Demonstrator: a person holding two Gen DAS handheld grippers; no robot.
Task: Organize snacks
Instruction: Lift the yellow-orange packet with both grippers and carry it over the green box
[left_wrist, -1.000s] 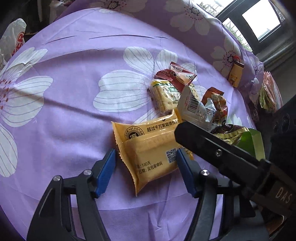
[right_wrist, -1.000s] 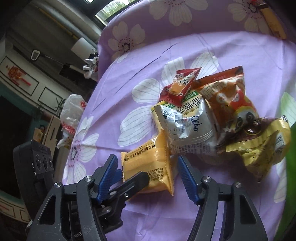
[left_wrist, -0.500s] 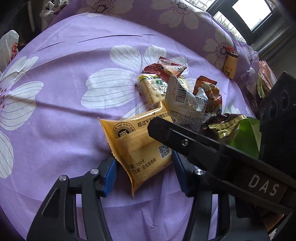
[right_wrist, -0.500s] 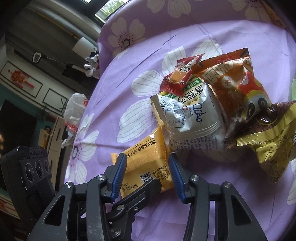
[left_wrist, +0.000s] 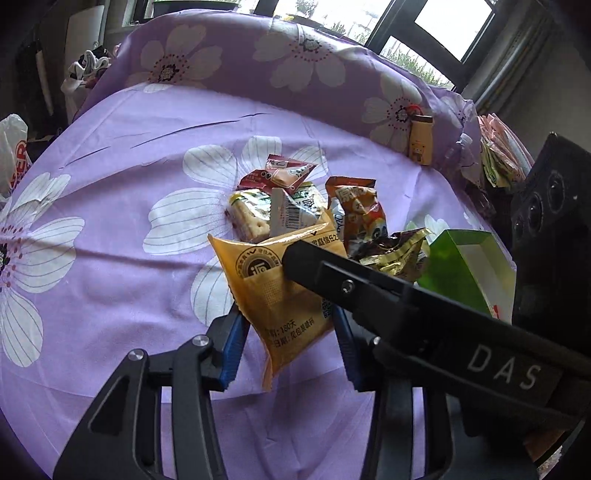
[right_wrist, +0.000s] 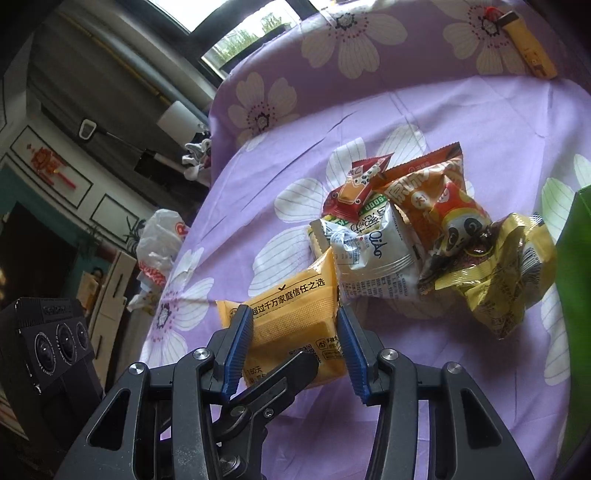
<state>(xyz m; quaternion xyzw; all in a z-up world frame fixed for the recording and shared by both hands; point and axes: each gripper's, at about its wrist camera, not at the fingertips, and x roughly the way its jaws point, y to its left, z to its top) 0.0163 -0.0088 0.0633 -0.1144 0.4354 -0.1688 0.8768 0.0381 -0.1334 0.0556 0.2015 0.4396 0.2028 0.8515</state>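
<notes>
An orange-yellow snack packet (left_wrist: 280, 295) hangs tilted just above the purple flowered cloth (left_wrist: 110, 221). My left gripper (left_wrist: 290, 347) has it between its blue pads, which touch both side edges as the jaws are closing. My right gripper (right_wrist: 295, 347) is shut on the same packet (right_wrist: 295, 317) from the other side. One finger of the right gripper (left_wrist: 369, 291) lies across the packet in the left wrist view. A left finger (right_wrist: 280, 380) shows under the packet in the right wrist view.
Behind the packet is a pile: a red sachet (left_wrist: 284, 173), crackers (left_wrist: 251, 214), a white bag (right_wrist: 373, 254), an orange panda bag (right_wrist: 439, 199), a gold crumpled bag (right_wrist: 509, 273). A green box (left_wrist: 461, 266) stands right. A small yellow carton (left_wrist: 421, 140) leans at the back.
Both grippers narrowed around the orange-yellow packet. It rose off the cloth and tilted, and both views pulled up and back from the pile.
</notes>
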